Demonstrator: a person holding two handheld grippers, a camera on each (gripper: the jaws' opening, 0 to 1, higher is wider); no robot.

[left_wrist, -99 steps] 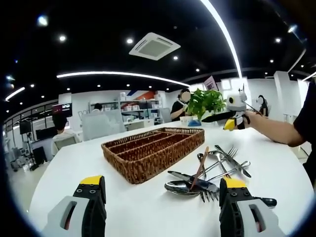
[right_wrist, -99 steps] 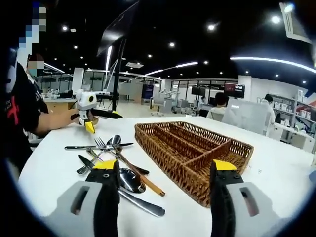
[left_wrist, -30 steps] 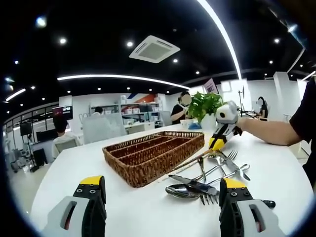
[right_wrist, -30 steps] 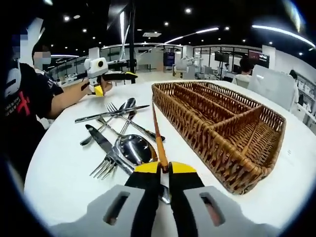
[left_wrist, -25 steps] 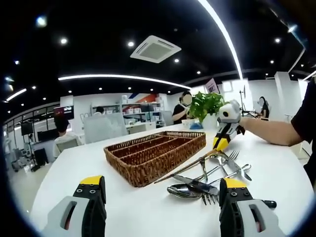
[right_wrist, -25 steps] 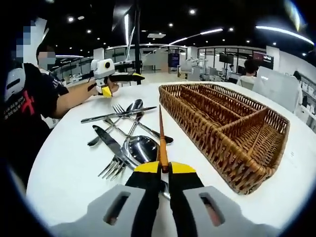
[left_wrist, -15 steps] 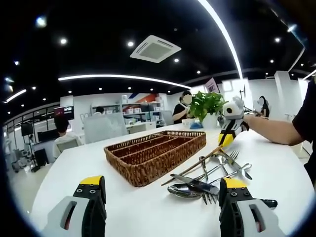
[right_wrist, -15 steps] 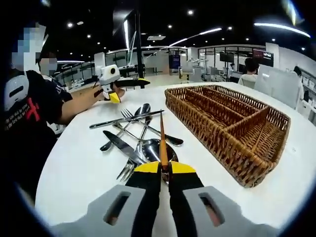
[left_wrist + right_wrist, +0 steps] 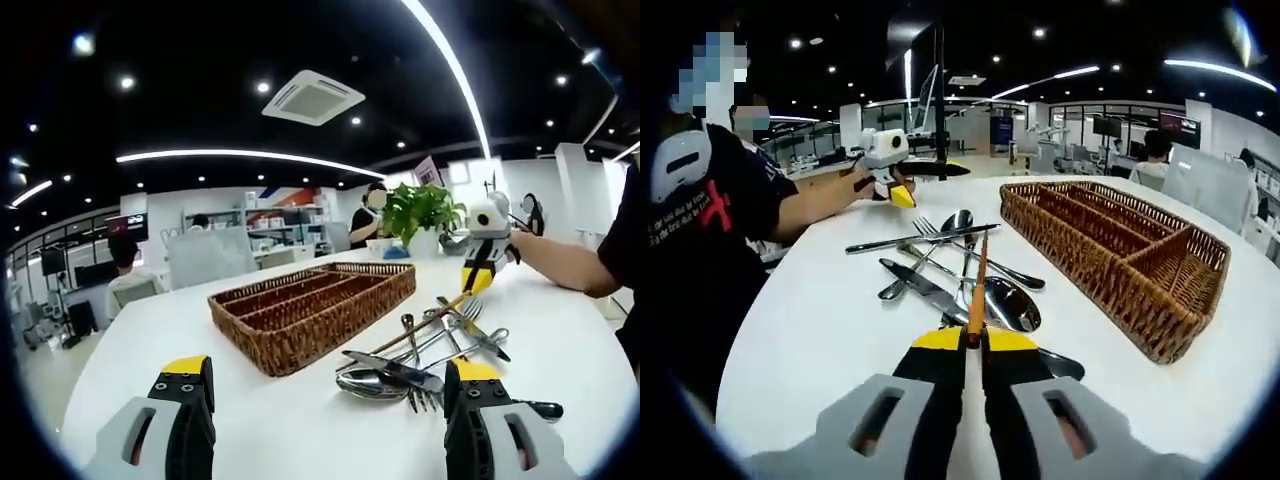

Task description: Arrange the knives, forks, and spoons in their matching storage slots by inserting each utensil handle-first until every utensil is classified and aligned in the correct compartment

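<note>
My right gripper [image 9: 965,340] is shut on a wooden-handled utensil [image 9: 978,280] that points forward over the pile of steel cutlery [image 9: 940,262]: a spoon [image 9: 1012,303], a knife [image 9: 915,280], forks. The wicker tray [image 9: 1120,255] with long compartments lies to its right. In the left gripper view the right gripper [image 9: 487,240] holds that utensil [image 9: 420,325] slanted down over the cutlery pile [image 9: 415,365], beside the wicker tray [image 9: 310,305]. My left gripper [image 9: 328,385] is open above the white table, with nothing between its fingers; it appears as the left gripper [image 9: 890,160] beyond the pile.
The round white table [image 9: 150,340] falls away at its edges. A potted plant [image 9: 418,208] stands behind the tray. The person's arm [image 9: 570,265] comes in from the right. Their body [image 9: 710,220] is at the table's left side. Desks and people fill the office behind.
The right gripper, open 3.3 s ago, is now shut on the wooden-handled utensil and has drawn it back from the tray's side over the pile. The left gripper stays open in place.
</note>
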